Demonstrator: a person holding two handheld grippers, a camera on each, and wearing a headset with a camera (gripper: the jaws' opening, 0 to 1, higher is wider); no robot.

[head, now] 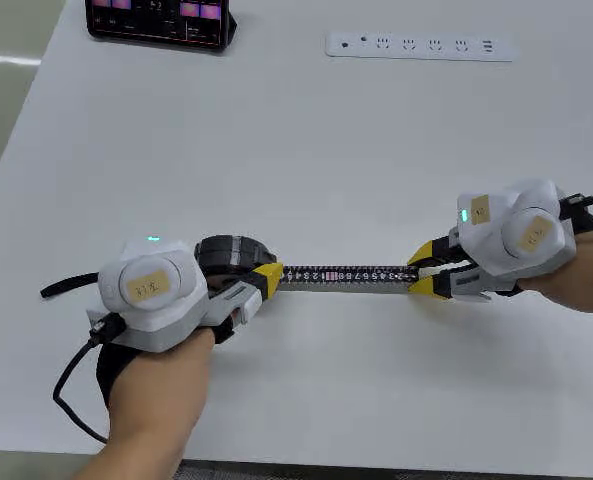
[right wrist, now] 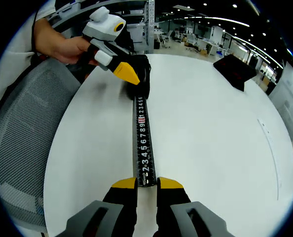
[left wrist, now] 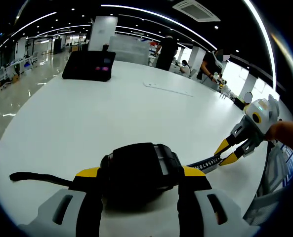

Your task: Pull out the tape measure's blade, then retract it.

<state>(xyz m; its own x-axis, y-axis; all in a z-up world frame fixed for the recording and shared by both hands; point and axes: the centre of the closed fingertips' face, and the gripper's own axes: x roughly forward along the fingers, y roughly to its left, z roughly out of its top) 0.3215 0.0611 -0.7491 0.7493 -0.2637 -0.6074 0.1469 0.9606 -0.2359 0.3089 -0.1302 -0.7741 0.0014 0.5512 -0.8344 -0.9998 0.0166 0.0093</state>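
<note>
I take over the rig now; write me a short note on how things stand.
Left gripper: tongs shut on the tape measure case, low over the white table.
Right gripper: tongs shut on the end of the blade.
The blade runs straight between the two grippers.
Done: blade pulled out.
Left: let the blade retract into the case.

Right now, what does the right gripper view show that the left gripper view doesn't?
The right gripper view gives the blade lengthwise, with numbers you can read, and the left gripper from the front. The left gripper view gives the black case up close between its own jaws, a black strap lying flat, and the right gripper pinching the blade's end. Both share the white table, the pulled-out blade and the dark tablet.
</note>
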